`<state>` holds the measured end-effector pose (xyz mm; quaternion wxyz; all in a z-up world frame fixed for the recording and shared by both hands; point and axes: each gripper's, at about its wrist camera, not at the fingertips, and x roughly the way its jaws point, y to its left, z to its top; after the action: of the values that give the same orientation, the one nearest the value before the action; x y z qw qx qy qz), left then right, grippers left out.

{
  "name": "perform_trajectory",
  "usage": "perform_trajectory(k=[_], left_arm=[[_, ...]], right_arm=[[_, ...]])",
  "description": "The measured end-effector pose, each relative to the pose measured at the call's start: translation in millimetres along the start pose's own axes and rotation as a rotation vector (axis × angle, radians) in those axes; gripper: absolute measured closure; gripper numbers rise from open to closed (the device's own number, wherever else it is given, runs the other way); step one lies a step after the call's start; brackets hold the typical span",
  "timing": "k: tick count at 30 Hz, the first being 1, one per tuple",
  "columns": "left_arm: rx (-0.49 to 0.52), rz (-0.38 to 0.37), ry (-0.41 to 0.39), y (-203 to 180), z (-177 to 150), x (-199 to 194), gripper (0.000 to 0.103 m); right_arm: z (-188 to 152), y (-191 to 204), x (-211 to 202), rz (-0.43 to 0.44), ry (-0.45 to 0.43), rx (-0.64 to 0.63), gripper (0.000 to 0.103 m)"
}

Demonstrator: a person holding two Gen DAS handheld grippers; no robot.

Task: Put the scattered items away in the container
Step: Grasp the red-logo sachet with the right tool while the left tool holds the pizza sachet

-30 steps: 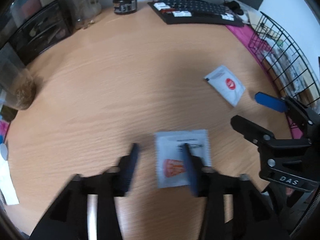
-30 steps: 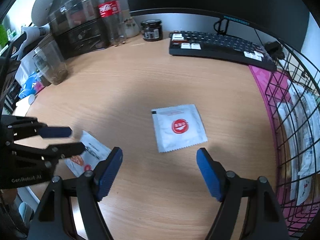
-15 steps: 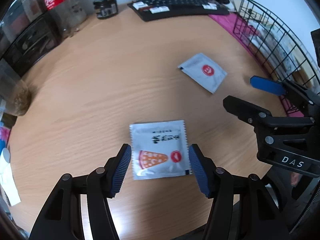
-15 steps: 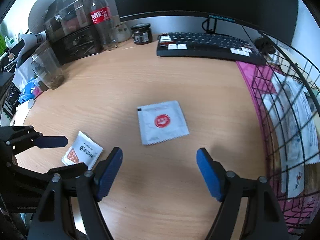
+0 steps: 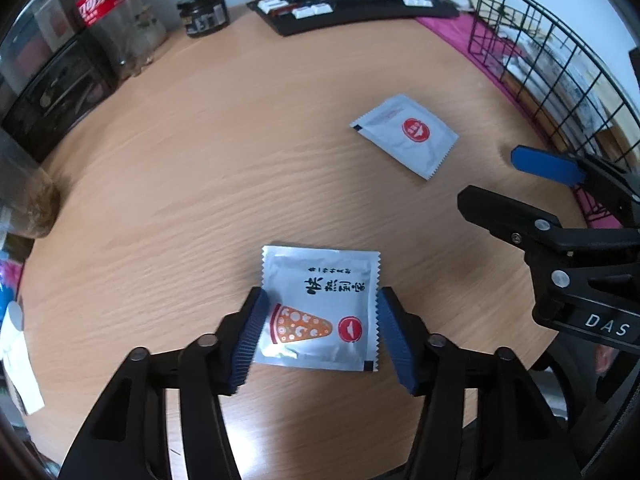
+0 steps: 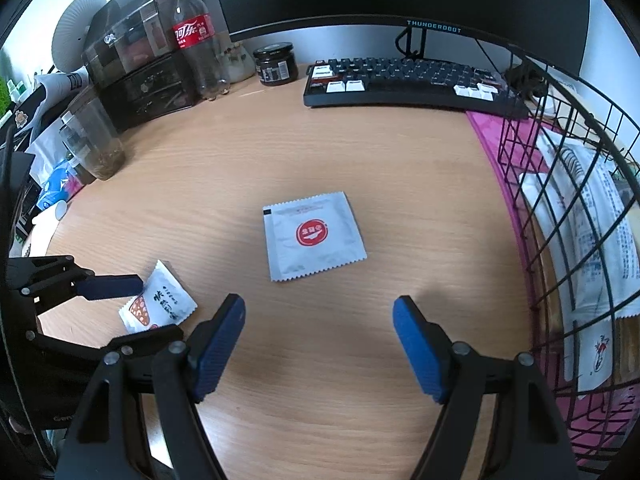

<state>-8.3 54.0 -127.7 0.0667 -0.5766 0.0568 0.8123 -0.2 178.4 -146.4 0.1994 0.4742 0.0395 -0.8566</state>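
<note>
A silver sachet with a pizza print [image 5: 320, 304] lies flat on the wooden desk [image 5: 224, 160] between the blue pads of my left gripper [image 5: 322, 294]. Its jaws are closing, and each pad stands right at a side edge of the sachet. From the right wrist view the same sachet [image 6: 160, 300] and the left gripper [image 6: 156, 306] sit at the lower left. A second sachet, white with a red round logo [image 6: 314, 240], lies just ahead of my right gripper [image 6: 320, 302], which is open and holds nothing. A black wire basket [image 6: 560, 240] stands at the right with several sachets inside.
At the back of the desk are a keyboard [image 6: 408, 84], a dark jar [image 6: 276, 65], a cola bottle [image 6: 192, 40] and black drawers [image 6: 140, 84]. A clear cup [image 6: 94, 144] stands at the left. A pink mat [image 5: 452, 28] lies under the basket.
My left gripper slid over so that the pizza sachet sits centred between its pads, and the pads have drawn in to its edges. The right gripper moved a little relative to the red-logo sachet and stays open.
</note>
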Motion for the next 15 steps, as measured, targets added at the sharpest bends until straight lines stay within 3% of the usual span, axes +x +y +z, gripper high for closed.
perform_trajectory(k=[5, 7, 15], left_arm=[[0.014, 0.014, -0.005, 1, -1, -5, 0.075], [0.005, -0.017, 0.0, 5, -1, -8, 0.1], [-0.032, -0.039, -0.009, 21, -3, -16, 0.101]], right_arm=[[1, 2, -1, -0.004, -0.002, -0.002, 0.023], [1, 3, -1, -0.005, -0.004, -0.003, 0.023], [4, 12, 4, -0.005, 0.003, -0.024, 0.023]])
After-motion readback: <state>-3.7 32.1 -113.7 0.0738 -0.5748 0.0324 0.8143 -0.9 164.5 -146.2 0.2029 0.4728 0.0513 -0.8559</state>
